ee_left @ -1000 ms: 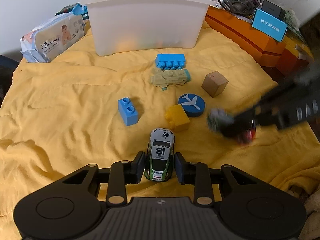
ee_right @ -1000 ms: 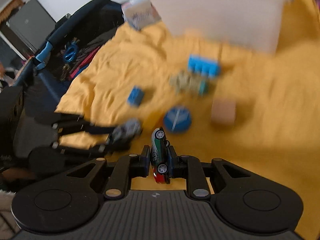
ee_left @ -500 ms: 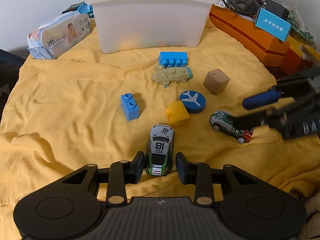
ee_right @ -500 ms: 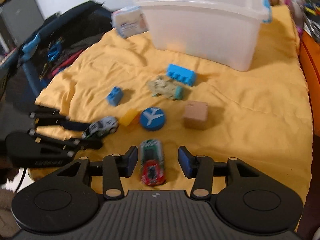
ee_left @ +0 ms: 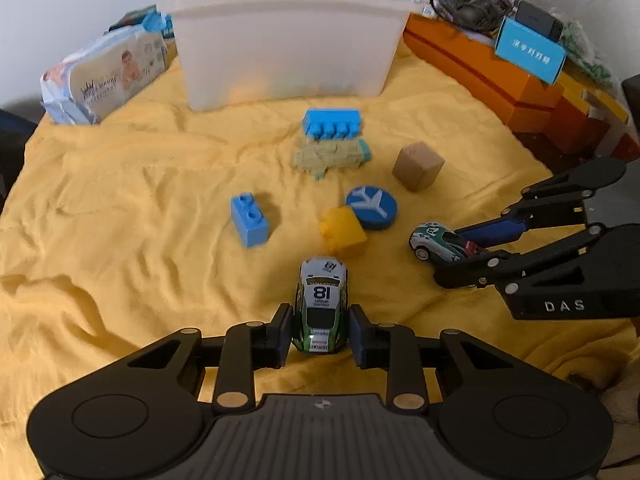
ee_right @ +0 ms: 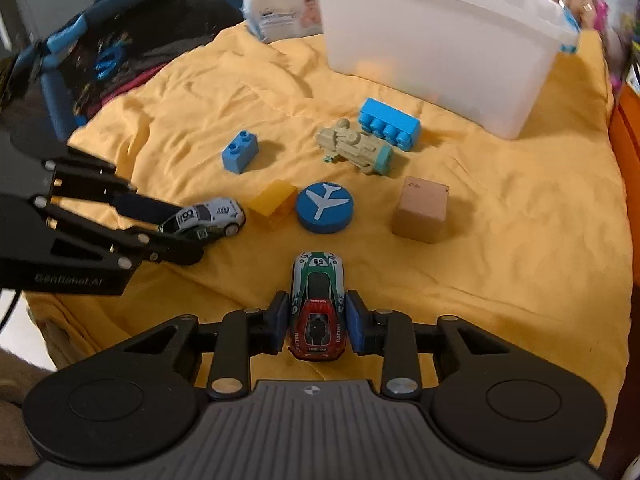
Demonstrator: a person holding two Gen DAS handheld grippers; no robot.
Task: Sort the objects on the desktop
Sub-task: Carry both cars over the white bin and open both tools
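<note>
On the yellow cloth, my left gripper has a white and green toy car numbered 81 between its pads; the jaws are closing and the pads press its sides. My right gripper is also closing, its pads against the sides of a red and green car numbered 59, which rests on the cloth. Beyond lie a yellow brick, a blue plane disc, a wooden cube, a blue two-stud brick, a tan tank toy and a blue four-stud brick. A white bin stands at the back.
A pack of wet wipes leans left of the bin. Orange boxes line the right edge of the cloth. A dark bag with blue straps sits off the cloth's left side in the right wrist view.
The right gripper held the red and green car tilted on its side, opened and set it flat on the cloth, then closed on it lengthwise. The left gripper kept still around car 81.
</note>
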